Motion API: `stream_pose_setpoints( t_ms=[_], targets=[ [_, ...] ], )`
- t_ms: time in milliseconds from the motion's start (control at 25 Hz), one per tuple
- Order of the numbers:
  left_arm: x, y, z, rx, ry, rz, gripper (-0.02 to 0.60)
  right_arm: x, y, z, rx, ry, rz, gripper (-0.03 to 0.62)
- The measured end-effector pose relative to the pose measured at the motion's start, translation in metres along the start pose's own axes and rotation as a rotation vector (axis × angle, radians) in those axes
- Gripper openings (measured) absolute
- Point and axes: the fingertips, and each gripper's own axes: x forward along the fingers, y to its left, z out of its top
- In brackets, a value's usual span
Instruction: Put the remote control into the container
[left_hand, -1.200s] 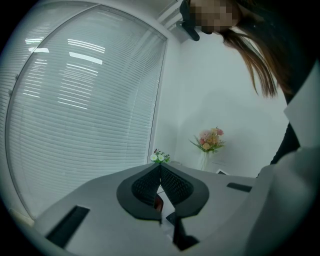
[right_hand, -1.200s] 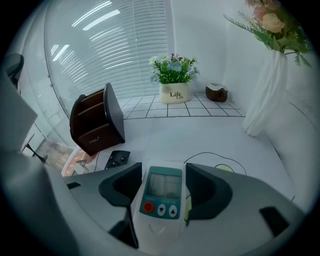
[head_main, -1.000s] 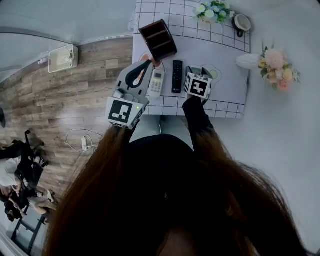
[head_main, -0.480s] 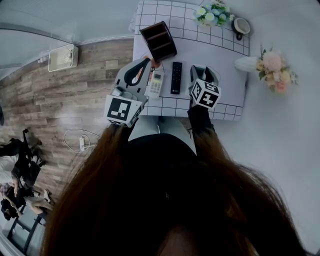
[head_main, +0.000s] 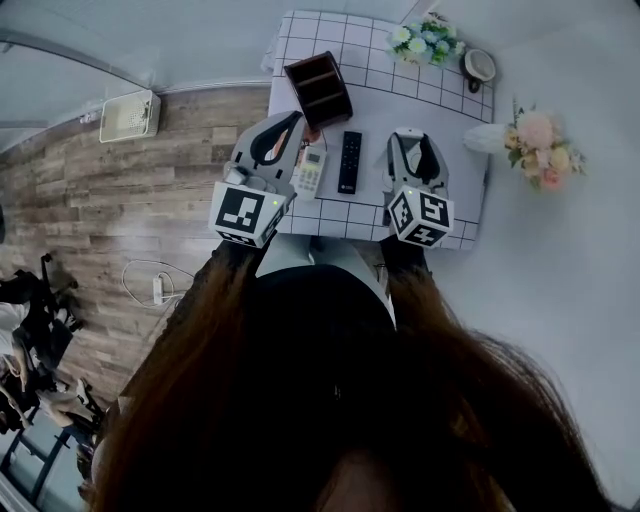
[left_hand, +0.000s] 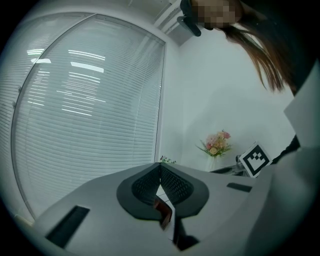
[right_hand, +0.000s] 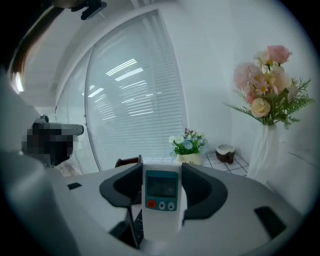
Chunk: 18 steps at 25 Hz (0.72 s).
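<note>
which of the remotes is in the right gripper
The white remote with the orange button, clamped between the jaws of the right gripper. The black remote and the other white remote lie on the table.

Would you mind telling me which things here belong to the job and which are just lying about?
For the job: the white remote clamped in the right gripper, and the brown container.
Lying about: another white remote, a black remote, a small flowerpot, a bowl, a vase of pink flowers.

The white remote (right_hand: 161, 200) has a teal screen surround (orange button); the container (head_main: 317, 88) is dark brown.
</note>
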Motion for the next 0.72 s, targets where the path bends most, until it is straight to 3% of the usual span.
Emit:
stream_pose_setpoints(
  t_ms=[160, 720],
  targets=[
    [-0.002, 0.003, 0.008, 0.017, -0.016, 0.02, 0.008, -0.004, 0.01, 0.023, 0.036, -0.055, 0.051, 0.252],
    [-0.034, 0.026, 0.007, 0.005, -0.02, 0.139, 0.009, 0.015, 0.063, 0.06, -0.068, -0.107, 0.212, 0.252]
  ],
)
